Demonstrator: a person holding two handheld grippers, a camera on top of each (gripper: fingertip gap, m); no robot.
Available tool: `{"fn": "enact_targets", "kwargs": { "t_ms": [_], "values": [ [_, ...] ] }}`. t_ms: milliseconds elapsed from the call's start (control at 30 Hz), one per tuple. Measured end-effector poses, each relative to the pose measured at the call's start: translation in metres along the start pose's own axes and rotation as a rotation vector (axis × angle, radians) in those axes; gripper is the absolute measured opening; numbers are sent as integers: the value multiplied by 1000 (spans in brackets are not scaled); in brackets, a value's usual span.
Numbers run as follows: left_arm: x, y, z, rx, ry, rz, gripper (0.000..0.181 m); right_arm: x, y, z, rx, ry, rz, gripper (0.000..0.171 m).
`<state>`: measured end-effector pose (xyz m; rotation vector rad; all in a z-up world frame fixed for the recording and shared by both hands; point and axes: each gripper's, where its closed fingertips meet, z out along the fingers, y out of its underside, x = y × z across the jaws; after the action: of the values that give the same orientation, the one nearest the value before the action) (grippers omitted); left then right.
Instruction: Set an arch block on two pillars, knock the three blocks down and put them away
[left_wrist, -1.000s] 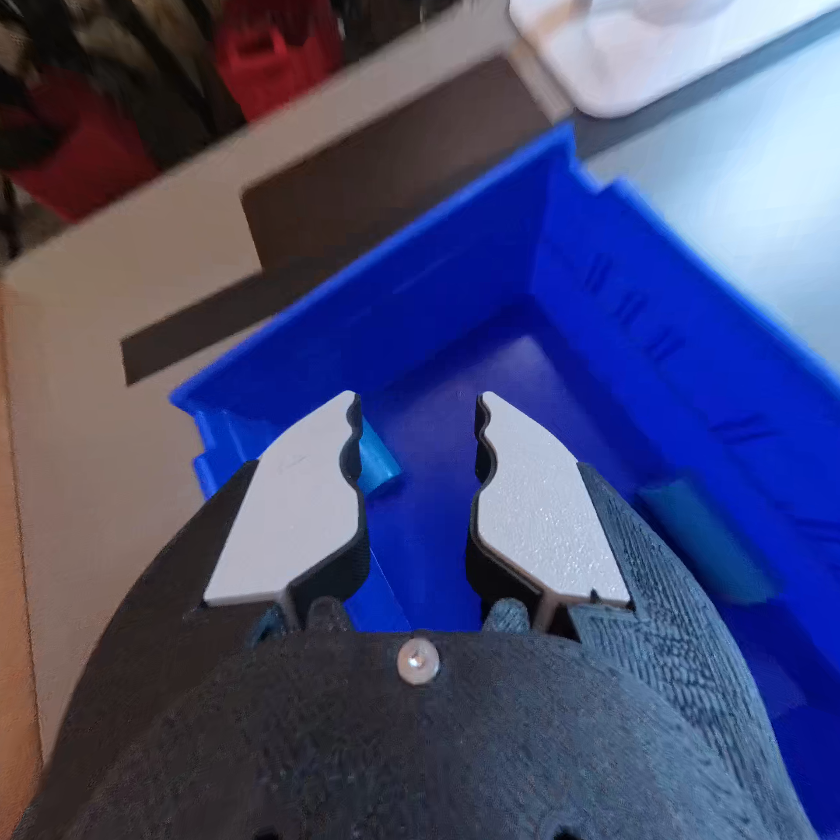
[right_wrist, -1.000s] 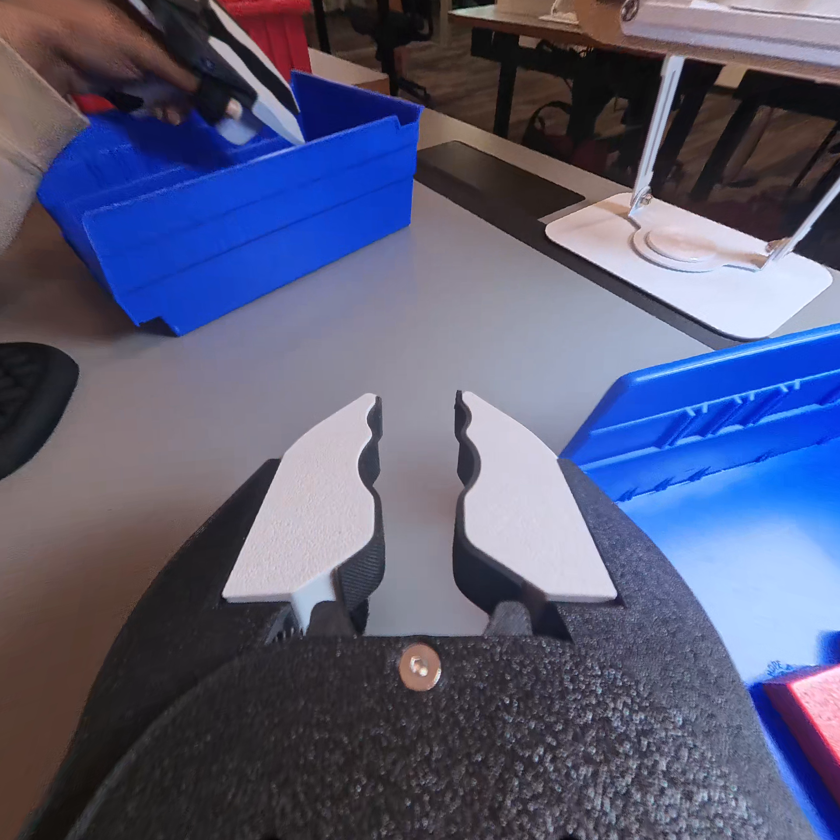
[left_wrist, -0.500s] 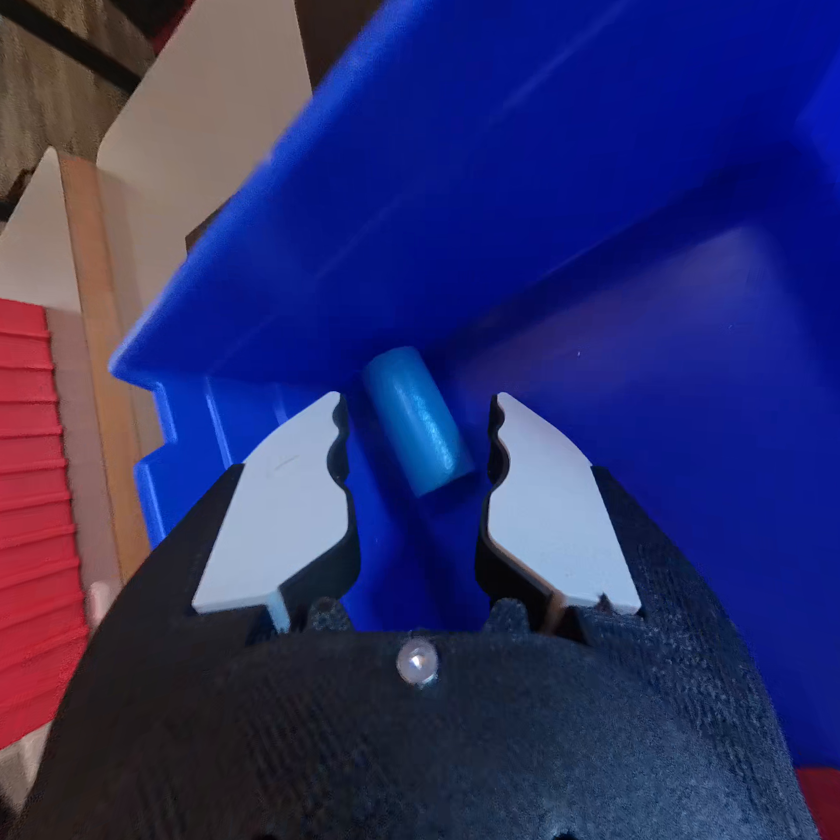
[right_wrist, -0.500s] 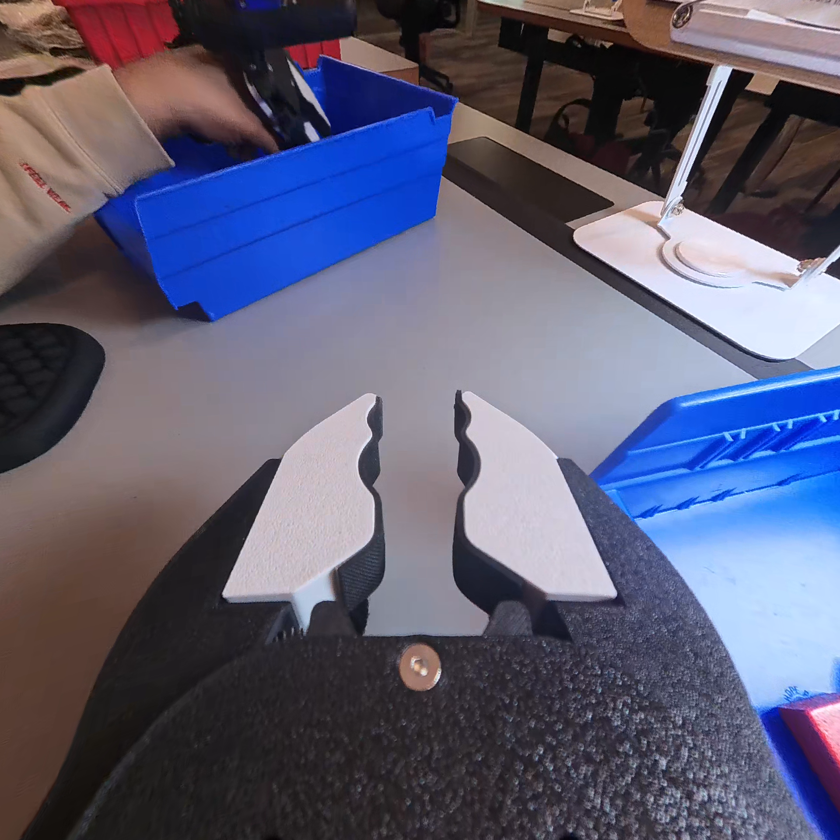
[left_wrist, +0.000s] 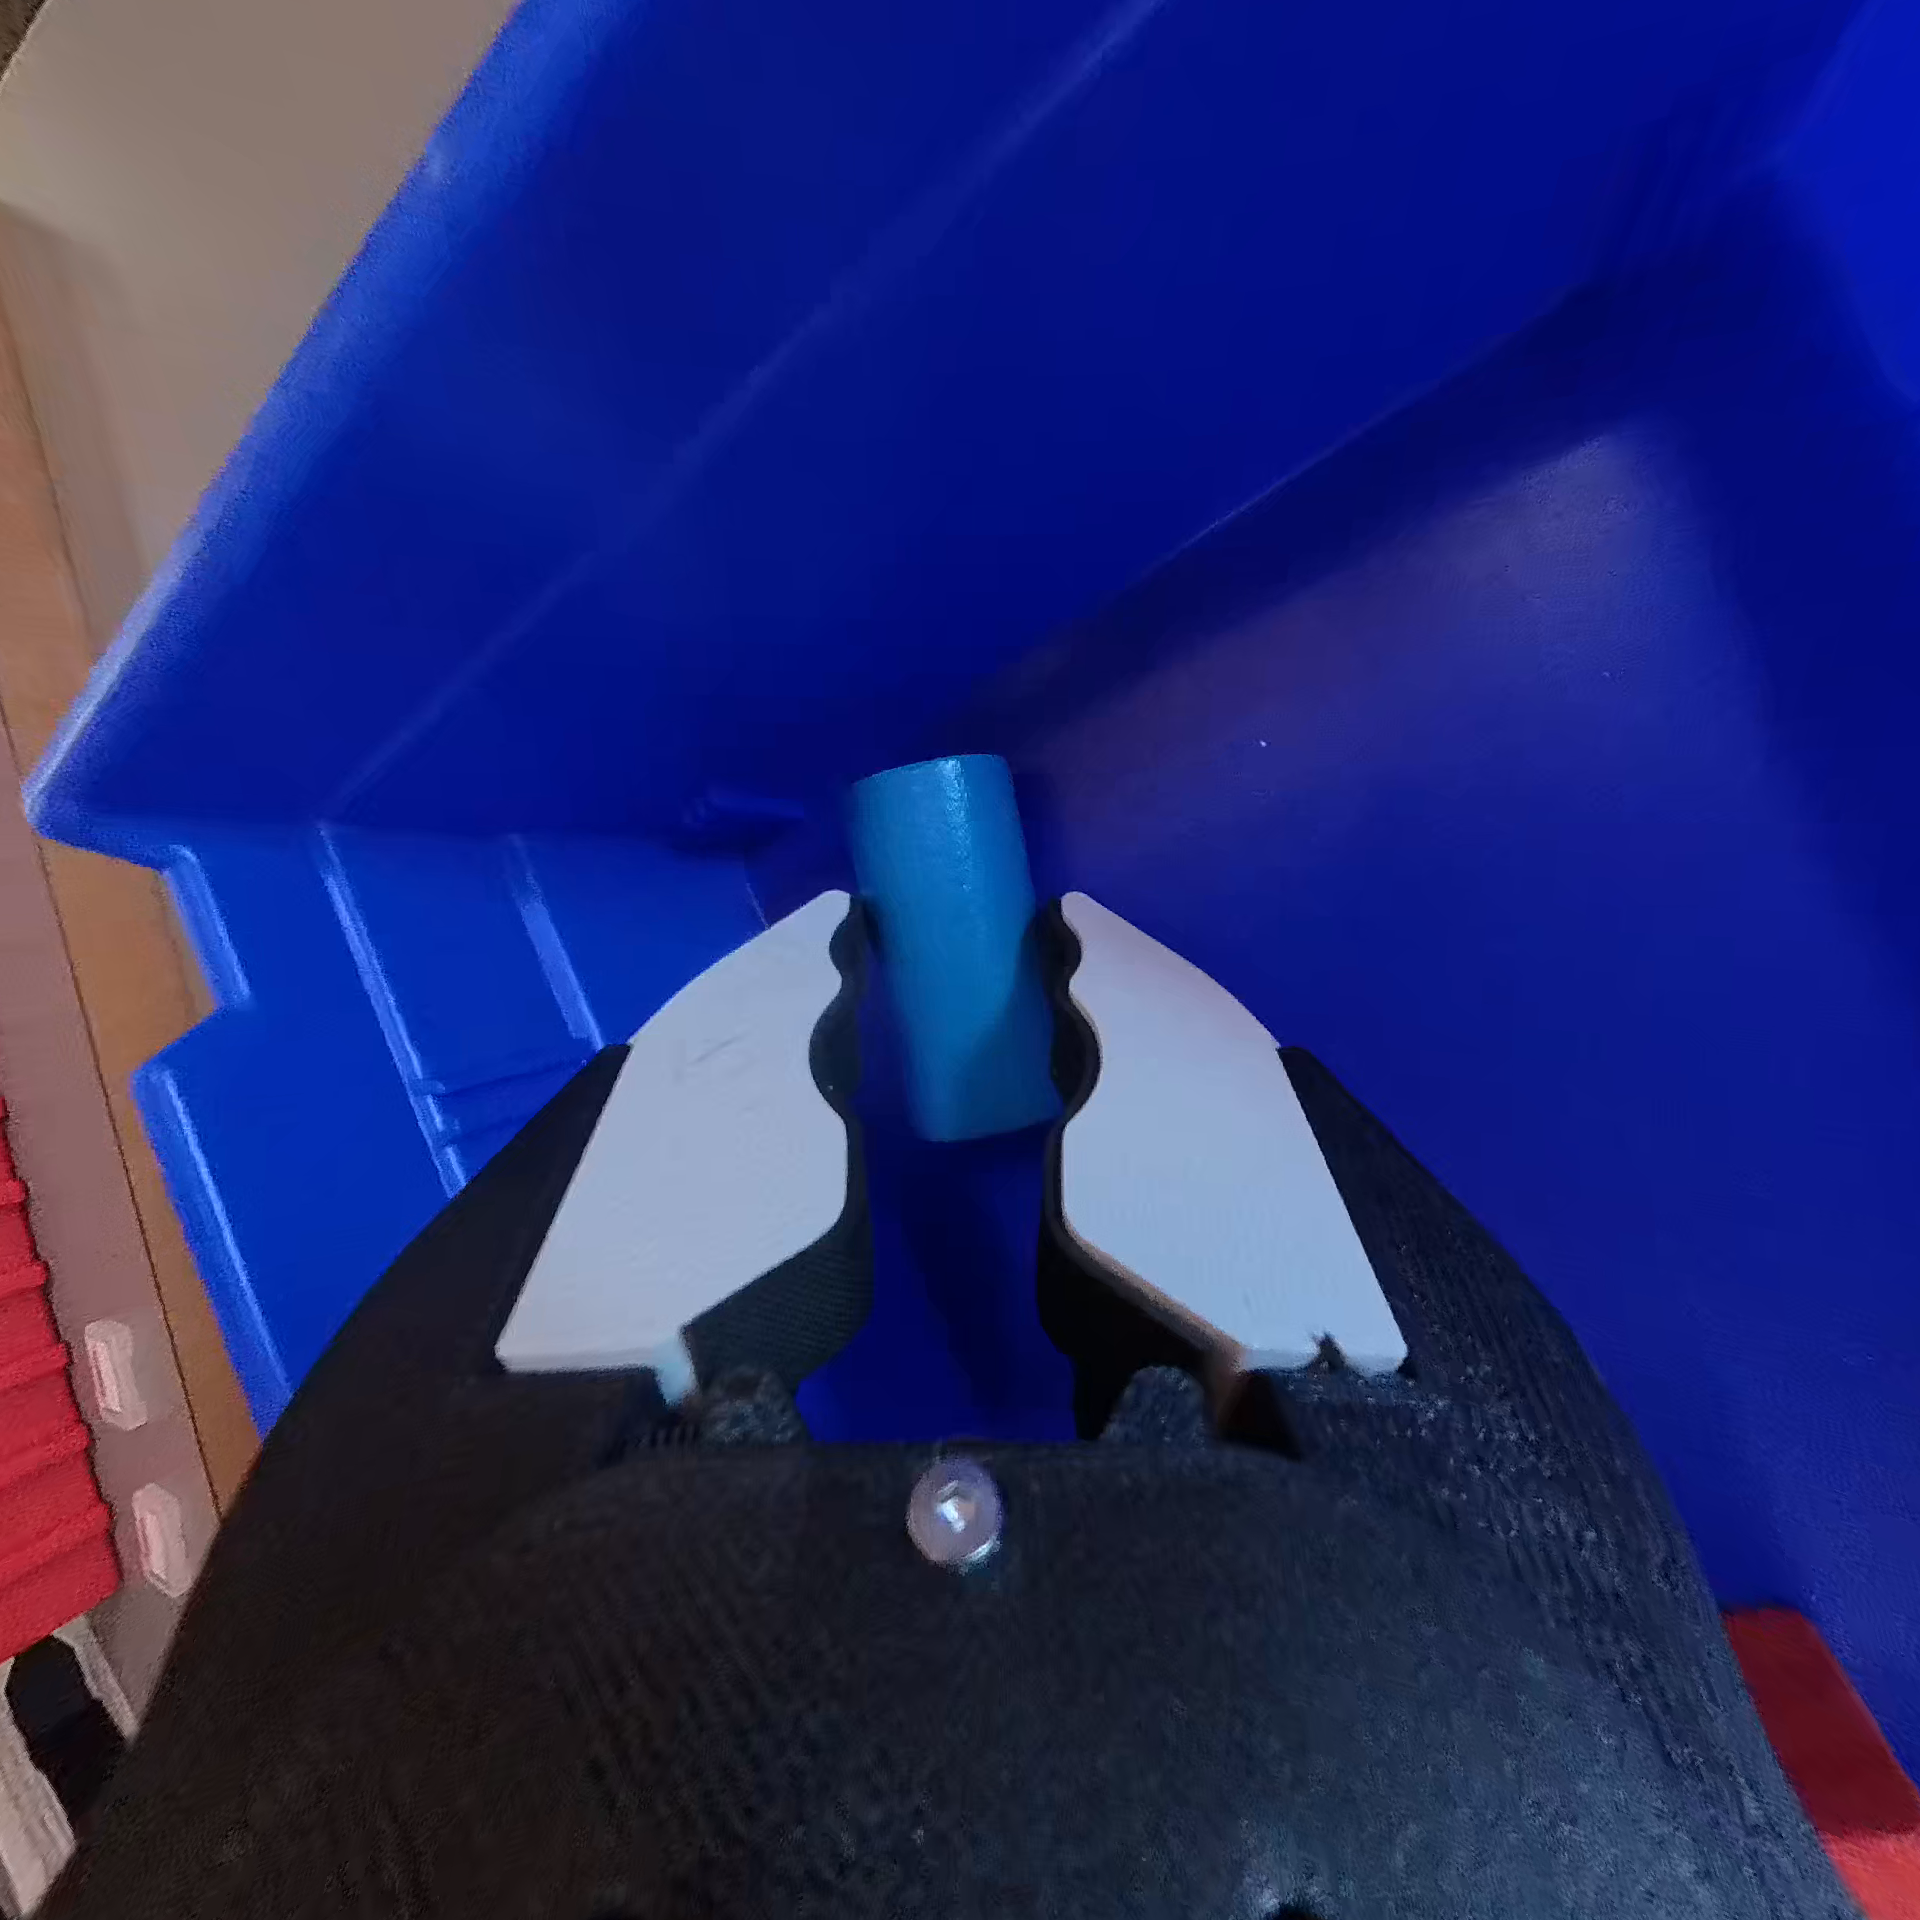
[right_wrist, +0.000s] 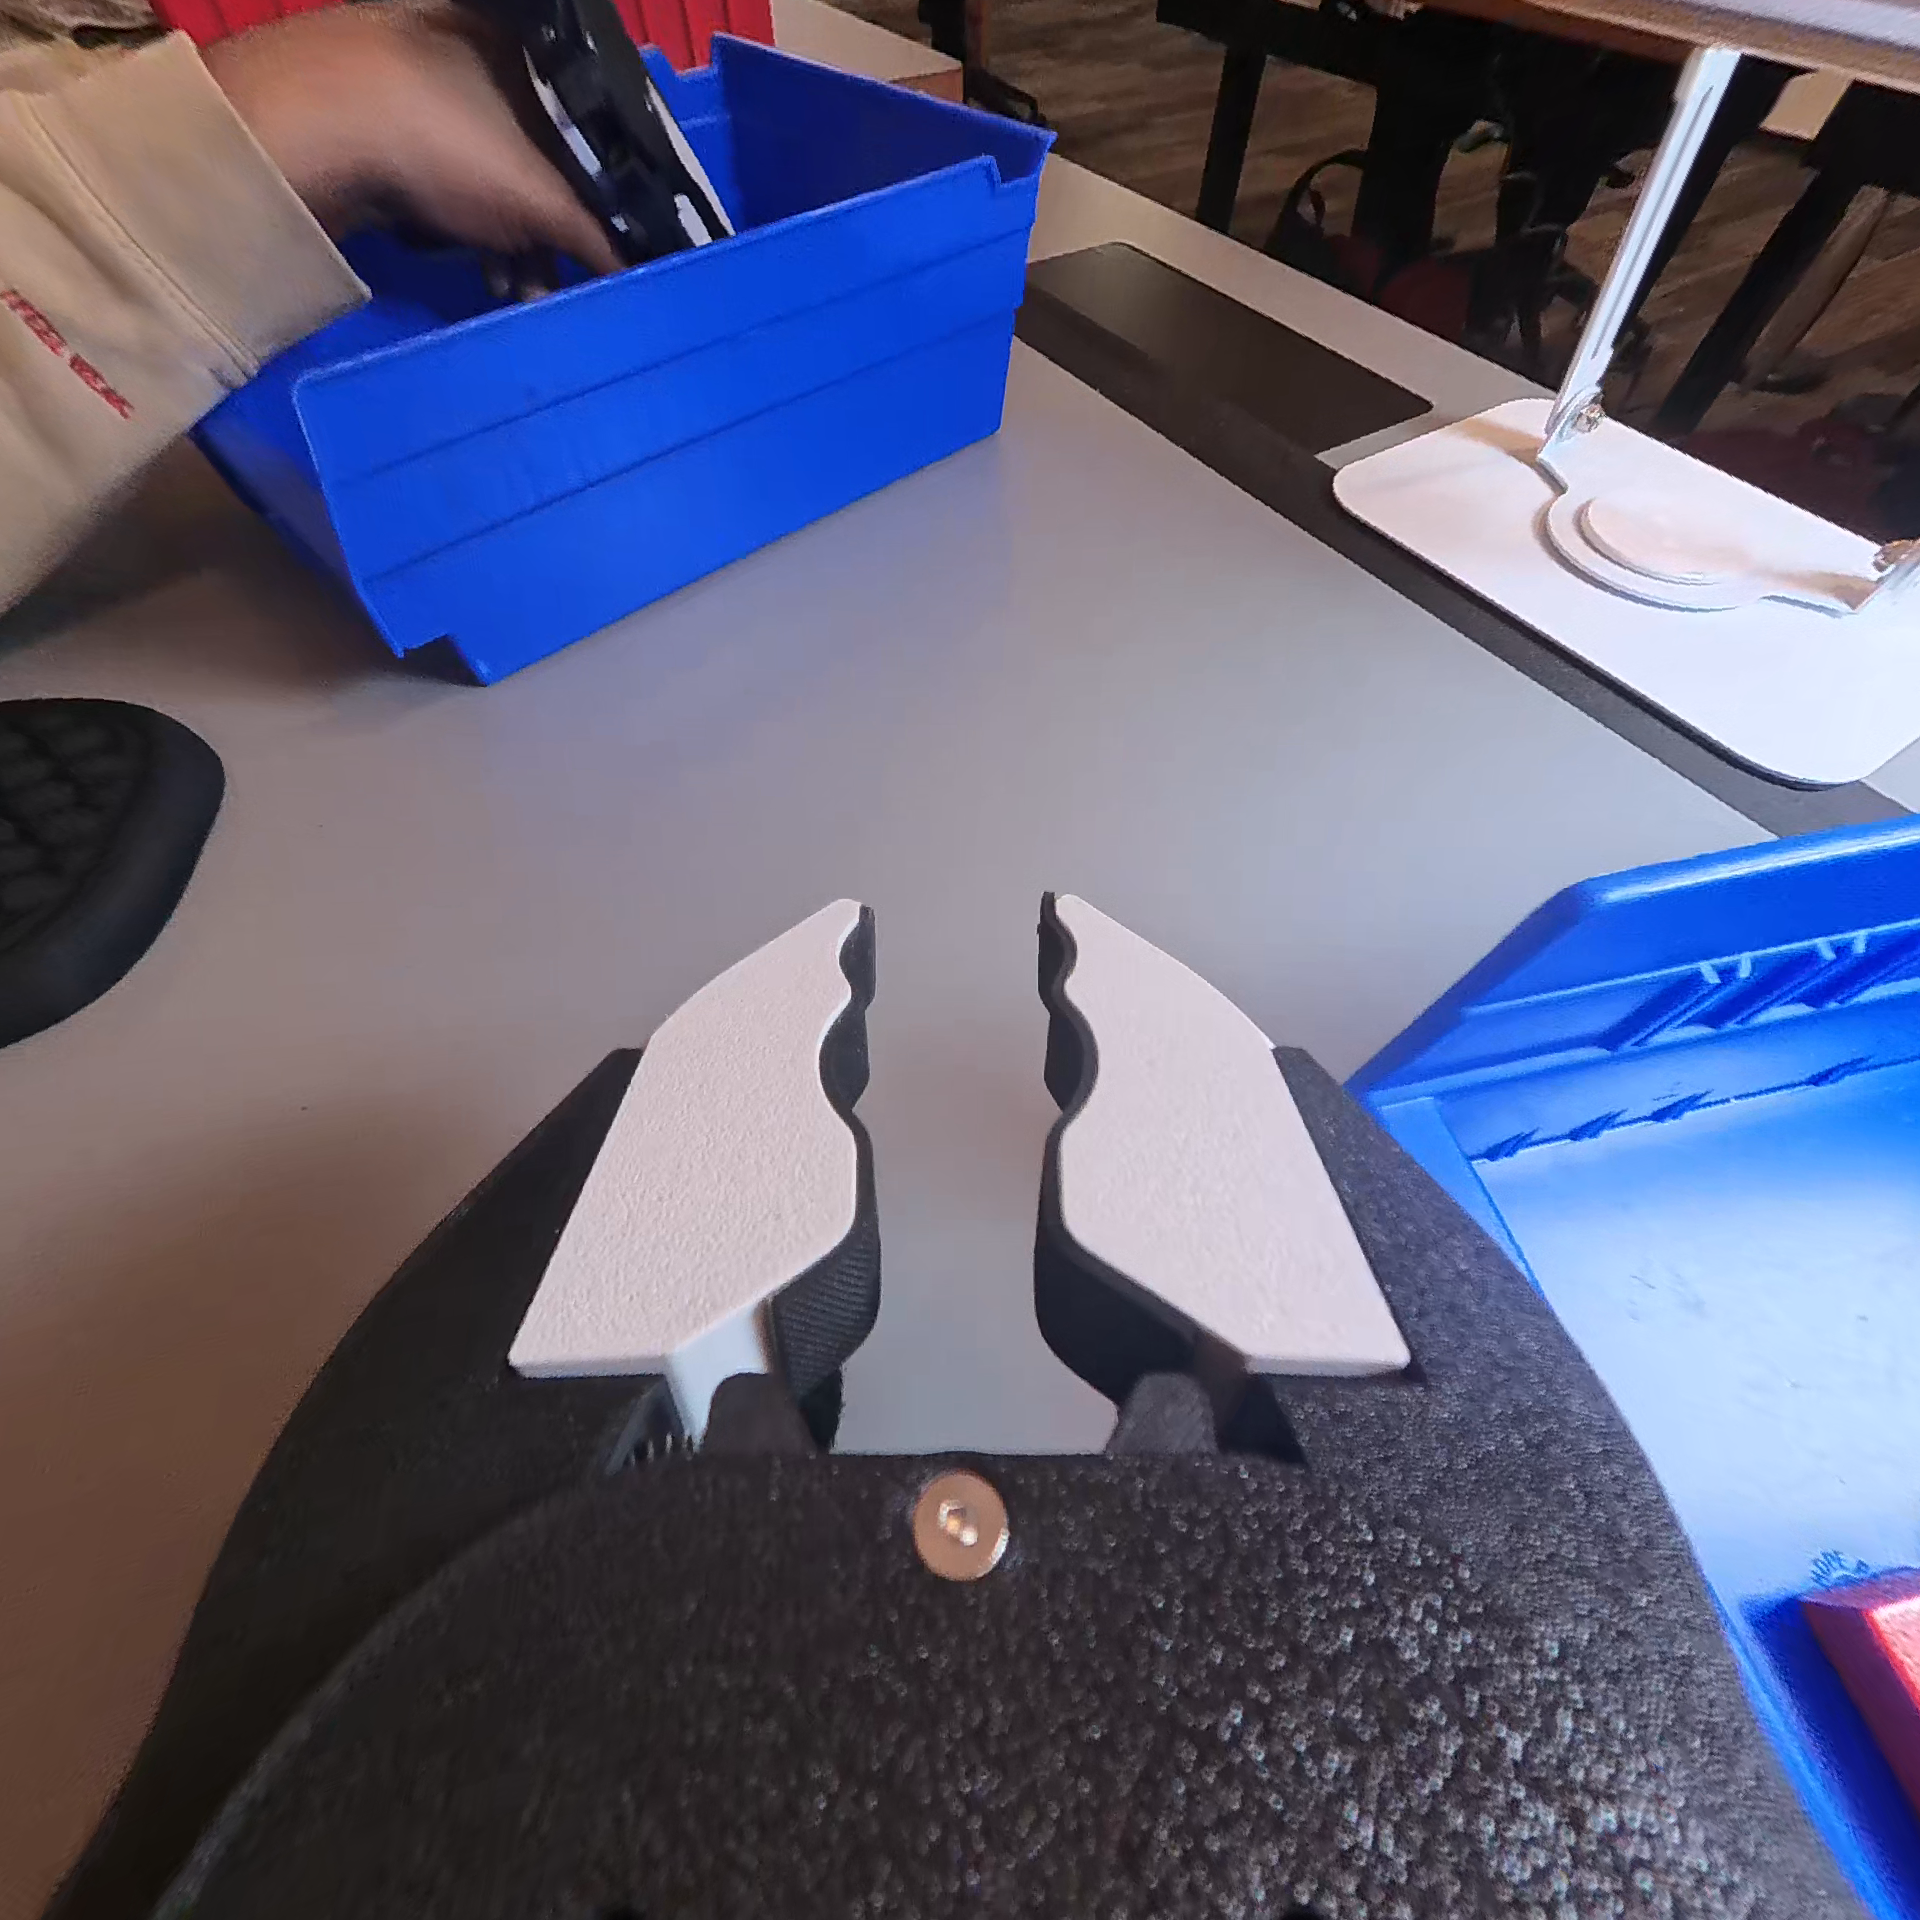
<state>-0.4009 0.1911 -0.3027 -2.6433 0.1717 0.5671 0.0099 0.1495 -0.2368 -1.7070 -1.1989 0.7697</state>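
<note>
1. Two blue bins stood on the grey table (right_wrist: 1039, 727): the far bin (right_wrist: 665, 416) at the left, the near bin (right_wrist: 1662, 1039) at the right; one white stand (right_wrist: 1621, 582) sat beyond them.
2. One blue cylinder block (left_wrist: 951, 945) lay on the floor of its bin (left_wrist: 935, 364), by the wall; the left gripper (left_wrist: 951, 909) reached down into it, its two fingers flanking the cylinder closely; contact could not be judged.
3. The right gripper (right_wrist: 956, 914) hovered over bare table, fingers narrowly apart and empty; one red block (right_wrist: 1870, 1673) lay in the near bin.
</note>
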Motion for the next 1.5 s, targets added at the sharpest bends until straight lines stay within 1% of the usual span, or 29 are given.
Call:
{"fn": "enact_targets", "kwargs": {
  "t_ms": [67,100,167,233,267,333,367,467,600,700,767,800,867,933,967,1000,1100,1133,1200,1233,1300,1367,1433,1500],
  "values": [
    [5,0,-2,-5,16,34,34,-1,1,0,-6,10,-28,30],
    [8,0,-4,-6,29,48,34,1,-4,-2,19,40,-58,29],
    [13,0,-6,-7,56,60,34,-1,-35,-18,185,87,-125,28],
    [16,1,-8,-11,78,68,34,-19,-68,-41,362,35,-129,28],
    [18,2,-9,-13,93,66,34,-30,-78,-49,408,-19,-121,28],
    [21,2,-11,-13,119,62,34,-52,-82,-53,406,-122,-125,27],
    [22,2,-11,-12,127,59,34,-58,-80,-50,391,-132,-142,27],
    [26,2,-10,8,175,47,34,-65,-71,-37,336,-126,-188,27],
    [27,-2,-7,60,254,-20,34,-60,-59,-26,276,-103,-186,26],
    [43,-9,-13,98,367,-32,34,-56,-54,-23,259,-96,-169,26],
    [49,-17,-19,137,370,0,34,-52,-53,-22,253,-83,-159,26],
    [50,-24,-26,175,369,17,34,-50,-52,-21,253,-81,-150,26],
    [54,-45,-55,308,417,9,34,-47,-51,-20,253,-79,-126,26],
    [49,-73,-100,506,429,-16,33,-47,-50,-19,252,-80,-115,26],
    [48,-85,-129,621,443,-12,33,-47,-50,-18,253,-79,-111,27],
    [54,-94,-161,738,491,10,33,-47,-50,-18,256,-83,-105,28],
    [97,-101,-256,1043,712,98,32,-51,-54,-17,271,-105,-76,35],
    [118,-97,-280,1114,791,129,32,-54,-57,-18,286,-119,-61,38],
    [170,-78,-316,1204,979,178,32,-59,-65,-23,328,-157,-18,46],
    [194,-66,-327,1235,1049,186,32,-64,-69,-26,348,-186,4,49],
    [232,-42,-329,1239,1099,167,32,-78,-75,-32,377,-290,49,52],
    [256,-21,-332,1261,1157,132,32,-97,-77,-37,377,-422,88,53],
    [275,-4,-330,1237,1194,130,32,-117,-73,-38,344,-536,87,53],
    [288,6,-324,1235,1175,163,32,-129,-66,-34,301,-574,57,53]
  ]
}}
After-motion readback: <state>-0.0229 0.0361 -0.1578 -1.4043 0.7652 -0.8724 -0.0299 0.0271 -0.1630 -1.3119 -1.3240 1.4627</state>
